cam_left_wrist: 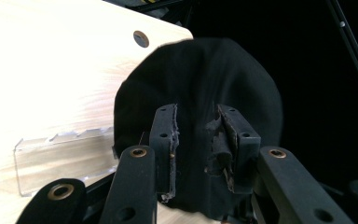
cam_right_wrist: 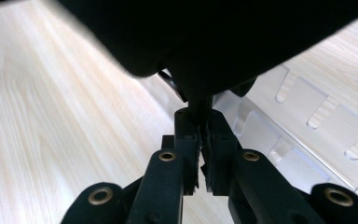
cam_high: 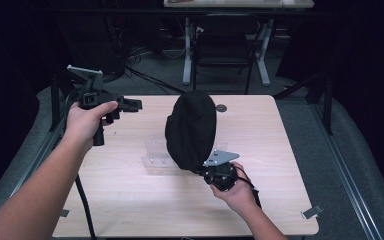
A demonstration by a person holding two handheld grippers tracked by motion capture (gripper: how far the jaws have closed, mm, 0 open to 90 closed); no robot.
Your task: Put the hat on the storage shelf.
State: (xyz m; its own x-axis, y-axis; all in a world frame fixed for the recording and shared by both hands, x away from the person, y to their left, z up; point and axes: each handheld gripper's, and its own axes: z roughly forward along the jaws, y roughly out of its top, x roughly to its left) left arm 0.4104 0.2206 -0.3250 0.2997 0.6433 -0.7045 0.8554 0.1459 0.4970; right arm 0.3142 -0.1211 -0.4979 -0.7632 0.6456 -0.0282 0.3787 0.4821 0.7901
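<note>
A black cloth cap (cam_high: 191, 130) hangs upright over the middle of the wooden table (cam_high: 260, 150). My right gripper (cam_high: 203, 169) holds it from below, jaws shut on the cap's lower edge (cam_right_wrist: 200, 100), as the right gripper view (cam_right_wrist: 200, 128) shows close up. Under and behind the cap lies a clear plastic stand (cam_high: 155, 156) with slots (cam_right_wrist: 307, 130). My left gripper (cam_high: 132, 105) is held in the air at the table's far left, pointing toward the cap. Its jaws stand open, nothing between them, in the left gripper view (cam_left_wrist: 196, 140), with the cap (cam_left_wrist: 196, 79) beyond and the stand (cam_left_wrist: 60, 158) at left.
A round cable hole (cam_high: 221, 108) sits near the table's far edge. A dark chair (cam_high: 225, 45) and desk legs stand behind the table. A metal clip (cam_high: 312, 211) is at the front right corner. A cable (cam_high: 85, 205) trails from the left gripper.
</note>
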